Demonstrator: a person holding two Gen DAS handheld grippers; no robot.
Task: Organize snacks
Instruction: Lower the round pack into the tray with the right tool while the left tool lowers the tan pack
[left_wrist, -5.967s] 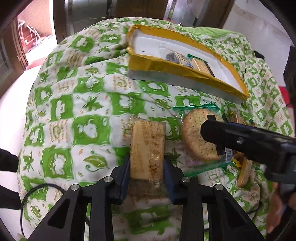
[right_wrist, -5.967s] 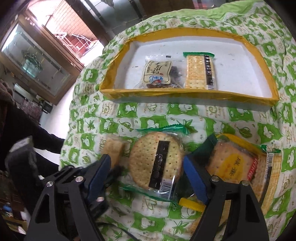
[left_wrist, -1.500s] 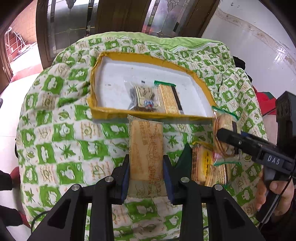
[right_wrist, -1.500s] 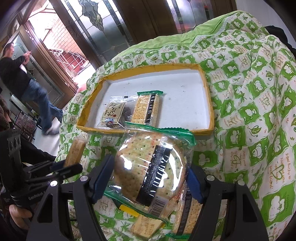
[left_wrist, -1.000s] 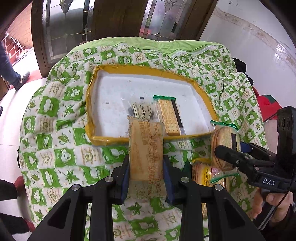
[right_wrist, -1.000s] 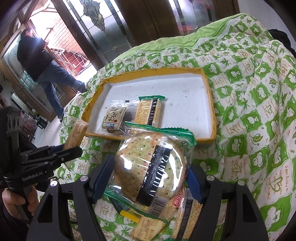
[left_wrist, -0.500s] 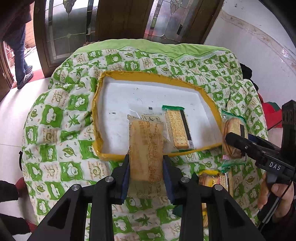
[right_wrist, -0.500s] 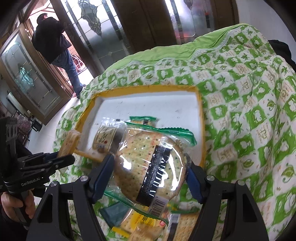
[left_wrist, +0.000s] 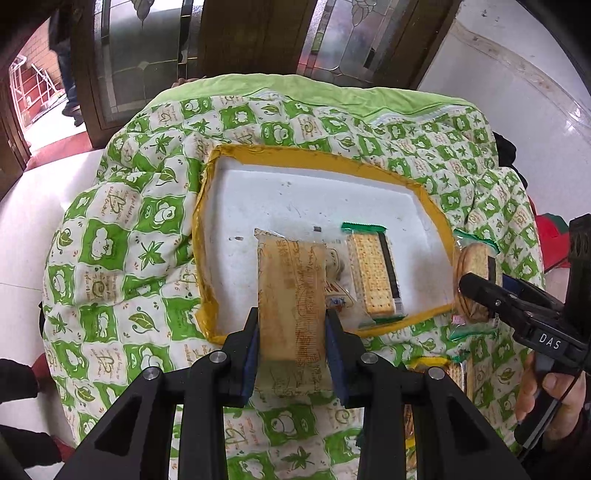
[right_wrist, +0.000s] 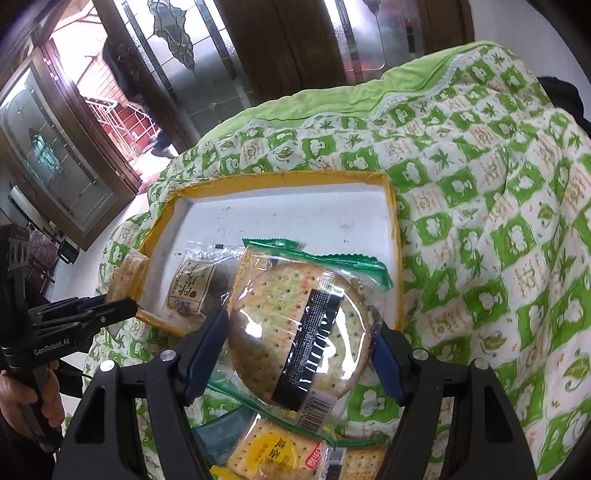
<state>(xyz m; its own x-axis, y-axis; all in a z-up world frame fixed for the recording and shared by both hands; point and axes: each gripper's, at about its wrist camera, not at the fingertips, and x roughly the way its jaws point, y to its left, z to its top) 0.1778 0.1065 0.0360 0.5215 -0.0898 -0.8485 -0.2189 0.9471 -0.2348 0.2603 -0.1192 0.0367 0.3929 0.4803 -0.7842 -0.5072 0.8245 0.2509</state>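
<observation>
My left gripper is shut on a tan wrapped snack bar and holds it over the near edge of the yellow-rimmed white tray. My right gripper is shut on a clear pack of round crackers with a green top seal, held above the tray's near right part. In the tray lie a square cracker pack and a small clear snack bag, partly hidden by the held packs.
The tray sits on a green-and-white quilted cover. More cracker packs lie on the cover below my right gripper. Glass doors stand behind, with a person outside them.
Both grippers have lifted their packs off the cover and carried them forward over the tray. The grips have not changed.
</observation>
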